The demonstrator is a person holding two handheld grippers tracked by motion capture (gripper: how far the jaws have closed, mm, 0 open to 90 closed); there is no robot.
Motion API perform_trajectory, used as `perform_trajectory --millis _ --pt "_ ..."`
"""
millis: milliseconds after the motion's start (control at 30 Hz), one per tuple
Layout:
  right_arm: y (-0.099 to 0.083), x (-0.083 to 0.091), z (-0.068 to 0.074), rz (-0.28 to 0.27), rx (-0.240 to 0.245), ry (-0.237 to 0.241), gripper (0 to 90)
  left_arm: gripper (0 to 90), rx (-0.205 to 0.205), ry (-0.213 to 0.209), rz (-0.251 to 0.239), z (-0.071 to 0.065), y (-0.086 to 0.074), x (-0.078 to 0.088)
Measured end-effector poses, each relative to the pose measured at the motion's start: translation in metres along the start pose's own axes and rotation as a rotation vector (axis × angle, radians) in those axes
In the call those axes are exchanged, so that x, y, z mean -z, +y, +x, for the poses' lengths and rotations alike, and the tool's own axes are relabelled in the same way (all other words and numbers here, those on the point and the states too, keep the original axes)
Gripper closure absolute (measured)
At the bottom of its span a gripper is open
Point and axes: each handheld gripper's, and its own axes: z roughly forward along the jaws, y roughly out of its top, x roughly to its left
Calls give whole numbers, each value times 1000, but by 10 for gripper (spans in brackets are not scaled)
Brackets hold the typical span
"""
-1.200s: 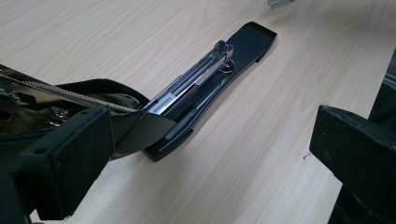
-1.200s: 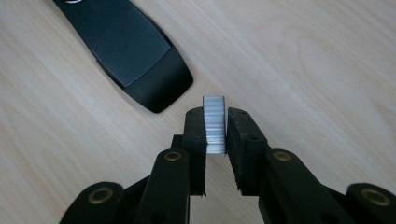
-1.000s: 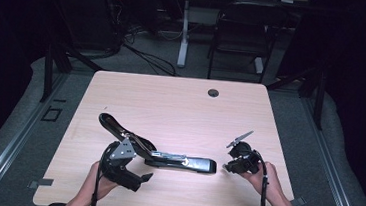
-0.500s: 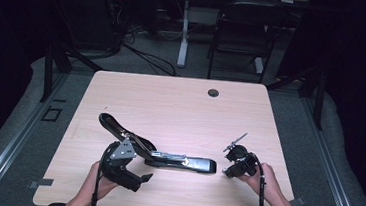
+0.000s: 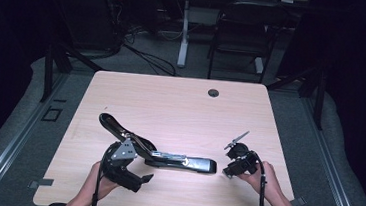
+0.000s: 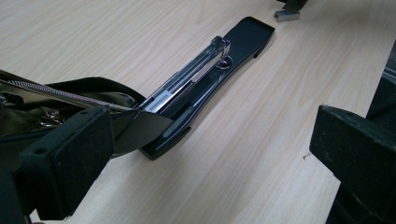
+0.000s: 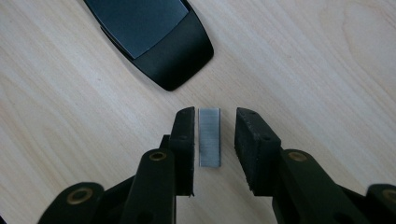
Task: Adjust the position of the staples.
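A black stapler (image 5: 181, 161) lies opened on the table, its lid (image 5: 111, 123) raised to the left and its metal magazine (image 6: 196, 70) exposed. My left gripper (image 5: 125, 170) sits at the hinge end. Its jaws (image 6: 212, 140) stand wide open, and the lid passes beside the left pad (image 6: 70, 158). My right gripper (image 5: 230, 170) rests just right of the stapler's base (image 7: 154, 37). A short strip of staples (image 7: 209, 137) lies on the wood between its jaws (image 7: 214, 126). These jaws have just been opening: a gap shows beside the right pad (image 7: 250, 140).
The wooden table (image 5: 170, 107) has a cable hole (image 5: 213, 92) near its far edge. A chair (image 5: 242, 33) and a desk leg (image 5: 183, 38) stand behind it. Table edges run close to both hands at the front.
The right gripper has shifted very slightly by the stapler's base. The left hand and the stapler have stayed where they were.
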Motion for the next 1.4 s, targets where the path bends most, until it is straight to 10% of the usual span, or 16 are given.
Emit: perform_trajectory --millis 900,1400 --pt "8 -15 -2 34 9 3 777 2 -8 2 19 -1 0 -3" --pt "7 -7 -2 0 18 -12 783 2 64 -8 12 3 1 -1"
